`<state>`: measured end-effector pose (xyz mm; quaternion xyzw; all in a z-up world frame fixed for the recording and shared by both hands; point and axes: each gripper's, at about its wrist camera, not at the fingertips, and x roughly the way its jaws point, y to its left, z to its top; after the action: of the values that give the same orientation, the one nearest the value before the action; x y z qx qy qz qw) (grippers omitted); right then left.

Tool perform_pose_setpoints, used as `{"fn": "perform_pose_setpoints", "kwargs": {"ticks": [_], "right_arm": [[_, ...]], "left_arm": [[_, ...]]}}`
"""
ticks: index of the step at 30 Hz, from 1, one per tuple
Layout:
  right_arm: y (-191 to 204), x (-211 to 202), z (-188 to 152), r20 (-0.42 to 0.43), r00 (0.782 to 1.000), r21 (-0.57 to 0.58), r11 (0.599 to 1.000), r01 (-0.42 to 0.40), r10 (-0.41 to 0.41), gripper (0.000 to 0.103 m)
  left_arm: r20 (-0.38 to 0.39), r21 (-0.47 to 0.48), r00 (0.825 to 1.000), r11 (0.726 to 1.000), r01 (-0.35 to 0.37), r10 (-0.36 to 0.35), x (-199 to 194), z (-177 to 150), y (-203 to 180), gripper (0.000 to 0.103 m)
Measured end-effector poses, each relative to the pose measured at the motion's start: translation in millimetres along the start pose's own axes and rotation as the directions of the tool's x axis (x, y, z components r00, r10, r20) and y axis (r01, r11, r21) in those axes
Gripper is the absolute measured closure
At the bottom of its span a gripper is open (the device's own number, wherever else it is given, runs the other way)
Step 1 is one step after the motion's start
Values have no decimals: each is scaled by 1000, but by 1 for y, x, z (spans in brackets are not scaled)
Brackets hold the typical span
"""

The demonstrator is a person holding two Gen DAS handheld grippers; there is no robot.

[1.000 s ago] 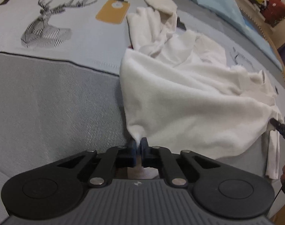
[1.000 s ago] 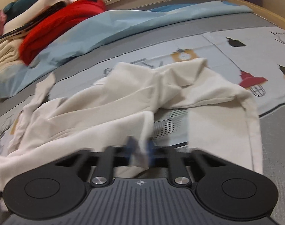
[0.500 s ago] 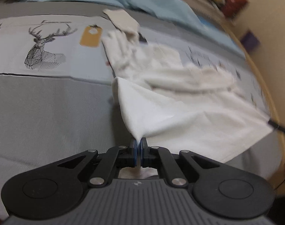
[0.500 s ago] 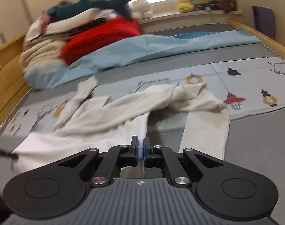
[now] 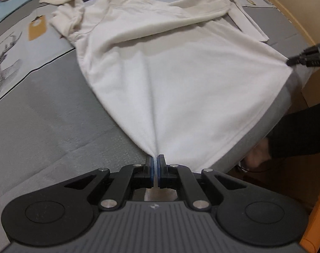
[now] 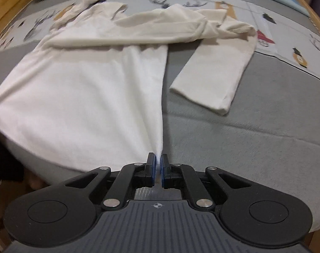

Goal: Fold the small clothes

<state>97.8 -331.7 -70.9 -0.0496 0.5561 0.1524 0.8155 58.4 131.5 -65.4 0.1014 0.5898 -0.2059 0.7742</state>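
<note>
A second ago the white shirt point(image 5: 181, 80) was a crumpled heap on the bed point(image 5: 54, 116); now I see it drawn out nearly flat, hem towards me and collar end away, so I judge the spreading step close to done and the real folding not yet begun. My left hand-held gripper point(image 5: 154, 164) has its jaws together on one bottom corner of the shirt, the cloth fanning out taut from the blue pads point(image 5: 151, 169). My right hand-held gripper point(image 6: 158, 164) is likewise clamped on the opposite bottom corner, and from the left wrist view I can see its dark tip at the far right, pinching that corner where the hem reaches the bed's edge. The hem between the two corners looks stretched, with one crease running up from the left corner. Higher up it is less tidy: a thick fold of cloth point(image 6: 138, 35) lies across the chest, one sleeve point(image 6: 218, 78) lies out to the right, apart from the body lower down, and the other sleeve point(image 5: 65, 19) is bunched near the top left. The cloth nearest the pads is blurred, so I cannot be sure how deep either bite is. A dark sleeve of the person point(image 5: 301, 132) shows beyond the bed's edge. I reckon the upper fold needs smoothing before any fold is made.
</note>
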Motion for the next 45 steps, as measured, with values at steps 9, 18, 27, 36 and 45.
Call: {"fn": "perform_pose_setpoints", "kwargs": {"ticks": [9, 18, 27, 36, 45], "right_arm": [[-5, 23, 23, 32, 999, 111, 994, -11, 7, 73], [14, 64, 12, -100, 992, -63, 995, 71, -78, 87], [4, 30, 1, -90, 995, -44, 998, -40, 36, 100], [-37, 1, 14, 101, 994, 196, 980, 12, -33, 99], [-70, 21, 52, 282, 956, 508, 858, -74, -84, 92]], "left_arm": [[2, -134, 998, 989, -61, 62, 4, 23, 32, 79], [-120, -44, 990, 996, -81, 75, 42, 19, 24, 79], [-119, 122, 985, 986, -113, 128, 40, 9, 3, 100], [-30, 133, 992, 984, -116, 121, 17, 8, 4, 94], [153, -128, 966, 973, -190, 209, 5, 69, 17, 78]]}}
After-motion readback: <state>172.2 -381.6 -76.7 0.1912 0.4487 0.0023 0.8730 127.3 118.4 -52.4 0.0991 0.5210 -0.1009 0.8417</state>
